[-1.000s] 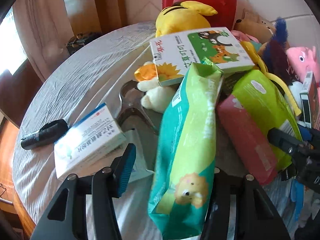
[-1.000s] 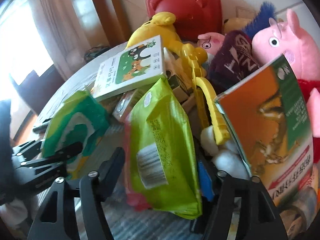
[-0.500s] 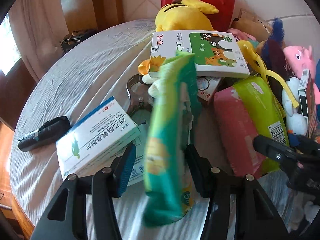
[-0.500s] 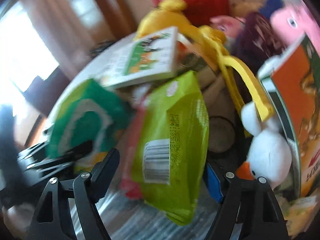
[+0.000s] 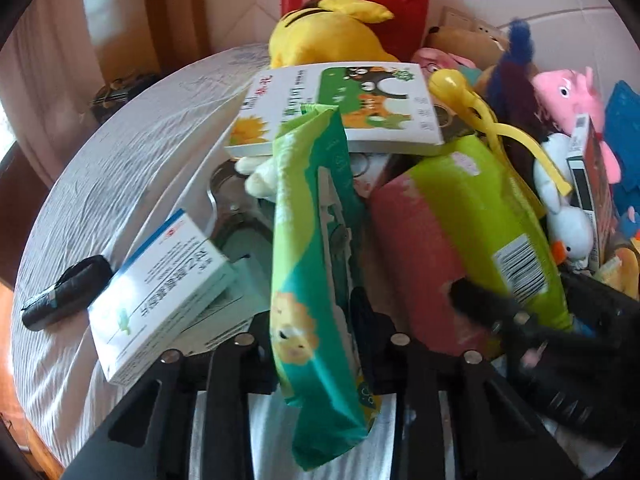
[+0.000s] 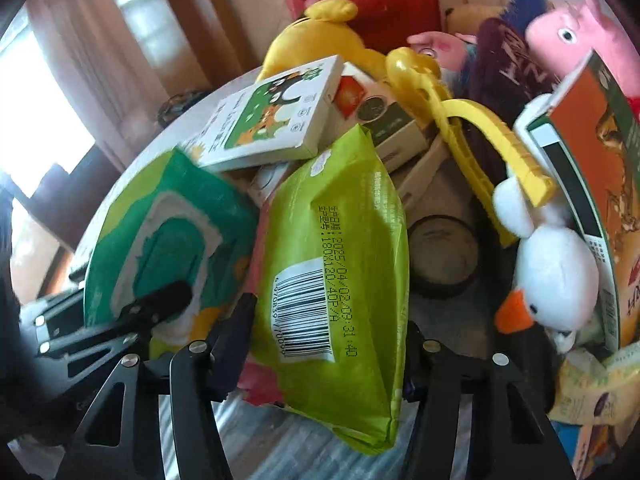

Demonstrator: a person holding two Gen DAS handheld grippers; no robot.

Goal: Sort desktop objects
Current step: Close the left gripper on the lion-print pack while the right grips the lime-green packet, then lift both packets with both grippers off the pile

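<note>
Over the cluttered round surface (image 5: 120, 168), the left gripper (image 5: 316, 344) has clamped the green wipes pack (image 5: 316, 264), newly turned edge-on, while the right gripper (image 6: 328, 344) pinches the lime pack (image 6: 340, 272), both ready for sorting.

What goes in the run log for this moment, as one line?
left tool: shut on green wipes pack | right tool: shut on lime wipes pack | both packs upright, side by side | table: cluttered
</note>
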